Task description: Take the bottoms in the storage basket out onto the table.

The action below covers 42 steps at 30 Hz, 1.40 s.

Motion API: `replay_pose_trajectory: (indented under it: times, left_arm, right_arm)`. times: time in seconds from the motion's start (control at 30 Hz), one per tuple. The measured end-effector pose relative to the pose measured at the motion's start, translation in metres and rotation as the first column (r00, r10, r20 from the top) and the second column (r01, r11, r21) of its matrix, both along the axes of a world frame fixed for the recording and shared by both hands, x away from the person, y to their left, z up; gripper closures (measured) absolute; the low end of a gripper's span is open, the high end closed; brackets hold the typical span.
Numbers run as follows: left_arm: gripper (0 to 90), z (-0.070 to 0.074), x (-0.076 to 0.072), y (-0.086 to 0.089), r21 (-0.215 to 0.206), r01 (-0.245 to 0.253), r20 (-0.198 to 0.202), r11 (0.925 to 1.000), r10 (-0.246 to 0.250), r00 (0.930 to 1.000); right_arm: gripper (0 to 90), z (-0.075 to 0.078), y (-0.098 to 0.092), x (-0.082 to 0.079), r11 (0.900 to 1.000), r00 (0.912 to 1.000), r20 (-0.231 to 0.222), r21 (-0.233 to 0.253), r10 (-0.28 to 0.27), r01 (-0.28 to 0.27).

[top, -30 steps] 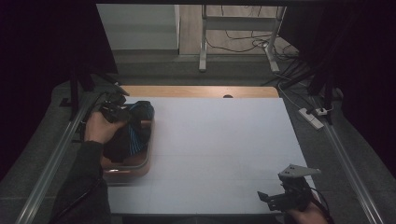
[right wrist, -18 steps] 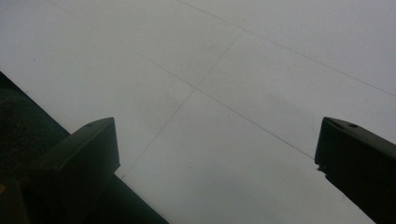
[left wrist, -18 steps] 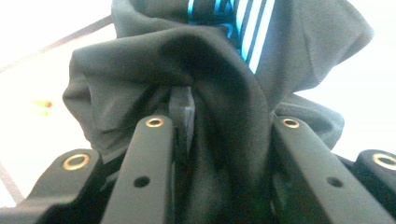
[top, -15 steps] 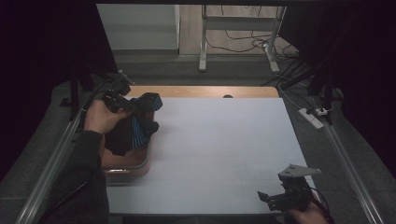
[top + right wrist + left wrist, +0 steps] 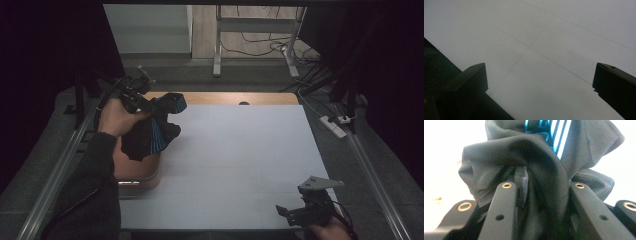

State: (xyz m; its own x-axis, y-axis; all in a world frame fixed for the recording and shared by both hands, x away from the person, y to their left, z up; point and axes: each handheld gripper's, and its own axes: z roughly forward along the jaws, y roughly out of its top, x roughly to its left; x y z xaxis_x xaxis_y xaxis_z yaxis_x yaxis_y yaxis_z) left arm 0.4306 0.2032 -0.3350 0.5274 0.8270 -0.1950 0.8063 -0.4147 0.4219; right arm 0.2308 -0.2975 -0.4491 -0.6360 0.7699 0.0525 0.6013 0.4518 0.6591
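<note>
Your left gripper (image 5: 150,107) is at the desk's (image 5: 240,165) far left, with the garment (image 5: 150,135) bunched between its fingers (image 5: 521,182) and hanging above the tray (image 5: 142,175) at the left edge. Your right gripper (image 5: 295,214) sits at the near right corner, well apart from both.

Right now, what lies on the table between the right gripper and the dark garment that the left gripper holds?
Nothing: in the high view, only bare white table stretches from the right gripper to the dark garment clamped in the left gripper.
</note>
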Motion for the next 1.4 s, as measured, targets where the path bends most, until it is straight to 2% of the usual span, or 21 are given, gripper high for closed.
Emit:
replay_pose_trajectory:
  times: [0.37,0.7,0.93,1.17,1.4]
  left_arm:
    - [70.8,0.006,0.003,-0.023,-0.020,0.060,-0.003,0.9980,-0.060,0.9982]
    - [70.7,0.013,0.000,-0.048,-0.025,0.115,0.025,0.9930,-0.115,0.9931]
    - [70.7,0.014,0.001,-0.057,-0.033,0.118,0.033,0.9925,-0.117,0.9926]
    - [70.6,0.018,0.001,-0.067,-0.031,0.148,0.046,0.9884,-0.147,0.9881]
    - [70.6,0.021,0.002,-0.083,-0.019,0.172,0.057,0.9849,-0.171,0.9837]
  right_arm:
    - [0.0,0.000,0.000,0.000,1.000,1.0000,0.001,0.002,0.000,0.000]
    - [0.0,0.000,0.000,0.000,1.000,1.0000,0.001,0.002,0.000,0.000]
    - [0.0,0.000,0.000,0.000,1.000,1.0000,0.000,0.003,0.001,-0.001]
    - [0.0,0.000,0.000,0.000,1.000,1.0000,-0.001,0.002,0.003,-0.003]
    - [0.0,0.000,0.000,0.000,1.000,1.0000,-0.001,0.001,0.003,-0.003]
